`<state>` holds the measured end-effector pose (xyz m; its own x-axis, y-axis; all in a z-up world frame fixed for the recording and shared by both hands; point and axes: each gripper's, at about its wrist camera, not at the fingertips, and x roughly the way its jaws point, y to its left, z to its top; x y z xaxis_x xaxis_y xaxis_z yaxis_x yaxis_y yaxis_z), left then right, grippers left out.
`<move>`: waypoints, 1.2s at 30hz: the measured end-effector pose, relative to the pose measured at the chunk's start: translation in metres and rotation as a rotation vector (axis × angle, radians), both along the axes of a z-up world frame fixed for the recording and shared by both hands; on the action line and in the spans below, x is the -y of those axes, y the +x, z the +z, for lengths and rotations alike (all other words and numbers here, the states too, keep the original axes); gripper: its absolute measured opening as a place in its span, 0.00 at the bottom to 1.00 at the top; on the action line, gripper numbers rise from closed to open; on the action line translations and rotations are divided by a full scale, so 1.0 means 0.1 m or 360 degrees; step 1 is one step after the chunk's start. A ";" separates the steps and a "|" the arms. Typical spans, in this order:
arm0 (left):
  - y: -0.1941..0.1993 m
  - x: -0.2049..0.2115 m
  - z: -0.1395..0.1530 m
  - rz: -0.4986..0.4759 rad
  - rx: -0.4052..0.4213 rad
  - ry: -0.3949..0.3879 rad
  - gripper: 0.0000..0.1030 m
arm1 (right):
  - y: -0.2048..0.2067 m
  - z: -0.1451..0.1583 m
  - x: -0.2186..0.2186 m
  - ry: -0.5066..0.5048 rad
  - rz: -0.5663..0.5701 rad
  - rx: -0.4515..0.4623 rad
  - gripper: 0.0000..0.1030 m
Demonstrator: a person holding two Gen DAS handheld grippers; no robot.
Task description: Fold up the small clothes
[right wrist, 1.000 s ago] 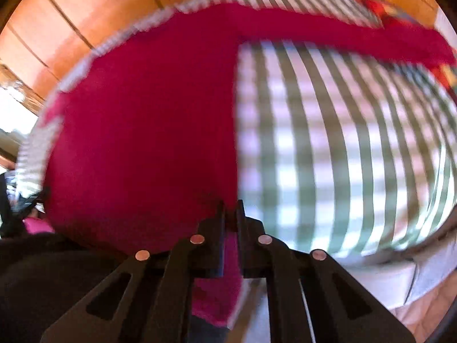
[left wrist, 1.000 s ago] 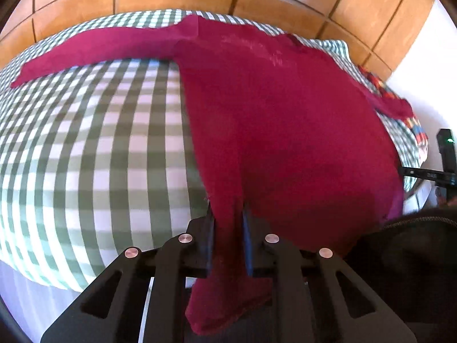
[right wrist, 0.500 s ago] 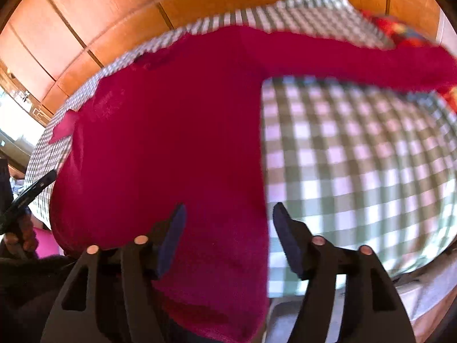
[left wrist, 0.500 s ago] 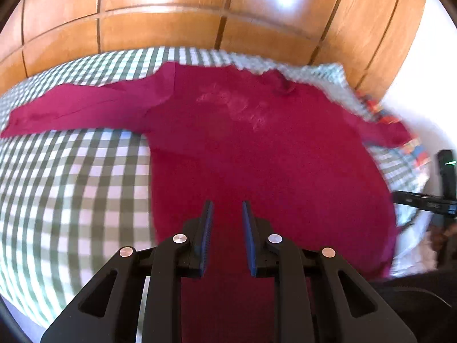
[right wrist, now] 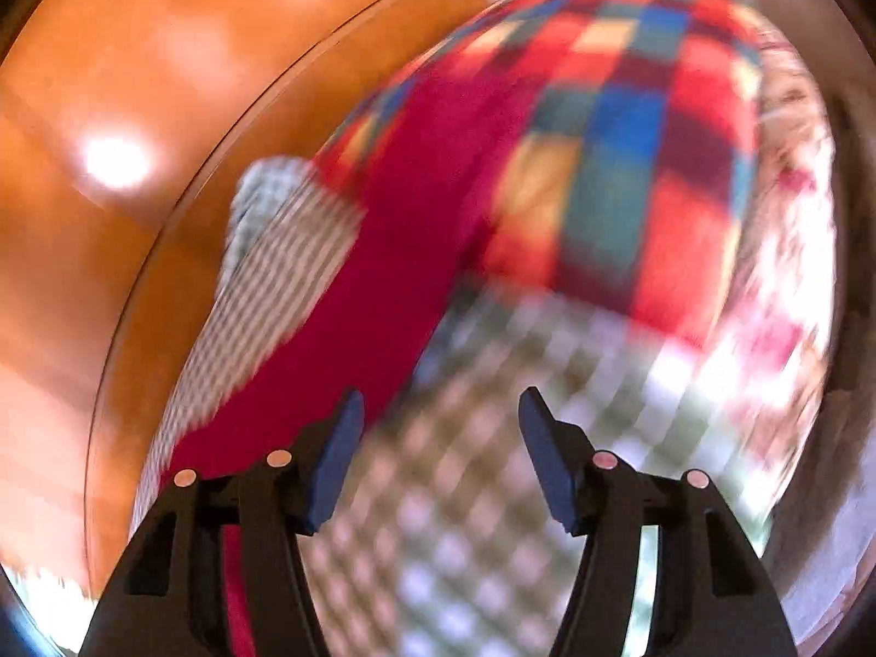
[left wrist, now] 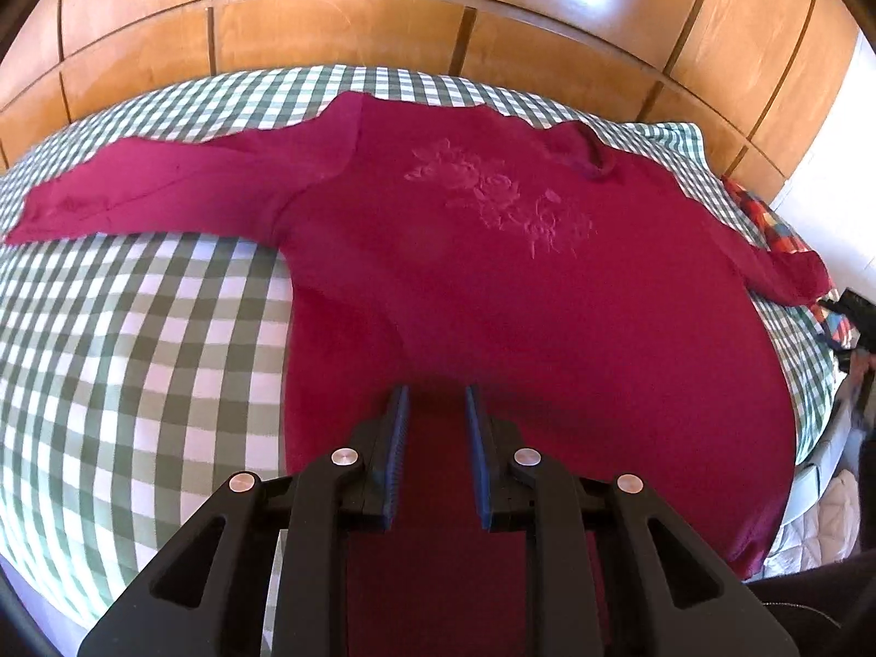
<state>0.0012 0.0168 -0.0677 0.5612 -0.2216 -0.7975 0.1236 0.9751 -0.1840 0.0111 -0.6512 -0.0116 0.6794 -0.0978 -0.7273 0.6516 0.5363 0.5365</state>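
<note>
A magenta long-sleeved knit sweater [left wrist: 493, 295] with a tone-on-tone flower pattern stitched across its chest lies spread flat, front up, on a bed covered by a green-and-white checked sheet [left wrist: 137, 339]. Its collar points toward the wooden panelled wall [left wrist: 350, 22] beyond the sweater, one sleeve stretches straight out to the left of the body, and the other runs off to the right, its cuff lying on a red, blue and yellow patchwork blanket [left wrist: 766, 224] at the sweater's far right. The sweater's hem sits at the near edge of the bed, and the lowest strip of it disappears under the left tongs [left wrist: 436, 399], so where the hem ends cannot be made out. The left tongs hover over that hem part-way apart, a narrow gap between the blue pads, with no cloth pinched between them. The right wrist view is heavily smeared by motion: only a band of magenta sleeve [right wrist: 383, 284], the checked sheet [right wrist: 482, 493] and the patchwork blanket [right wrist: 629, 137] can be told, their edges lost. The right tongs [right wrist: 441, 416] stand wide and released, their jaws closing slightly, nothing between them, just beside the sleeve.
</note>
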 end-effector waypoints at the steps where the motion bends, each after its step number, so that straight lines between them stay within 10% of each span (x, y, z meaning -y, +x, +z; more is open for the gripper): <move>1: 0.02 0.02 0.02 -0.0005 0.0004 0.0005 0.18 | 0.04 0.05 0.11 -0.0030 -0.0064 0.0025 0.57; 8: 0.18 0.17 -0.02 -0.0036 -0.0027 0.0025 0.18 | 0.47 0.07 0.54 -0.0094 -0.0104 -0.0092 0.51; 11: 0.22 0.22 -0.03 -0.0060 -0.0029 0.0027 0.18 | 0.60 0.13 0.52 -0.0186 -0.0025 -0.0229 0.10; 17: 0.39 0.24 0.00 -0.0092 -0.0042 -0.0070 0.18 | 0.78 0.64 -0.08 -0.0104 0.0253 0.0091 0.06; 27: 0.59 0.22 0.21 -0.0130 0.0034 -0.0250 0.18 | 1.96 1.16 -2.40 -0.0086 0.1060 0.0327 0.06; 36: 0.85 -0.07 0.26 -0.0035 0.0021 -0.0469 0.18 | 2.10 0.61 -4.44 0.0053 0.1756 0.0241 0.06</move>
<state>0.0867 0.0234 -0.0415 0.5635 -0.4545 -0.6898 0.1482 0.8771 -0.4569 0.2210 -0.2068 0.0495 0.4636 0.6324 -0.6206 -0.2471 0.7649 0.5949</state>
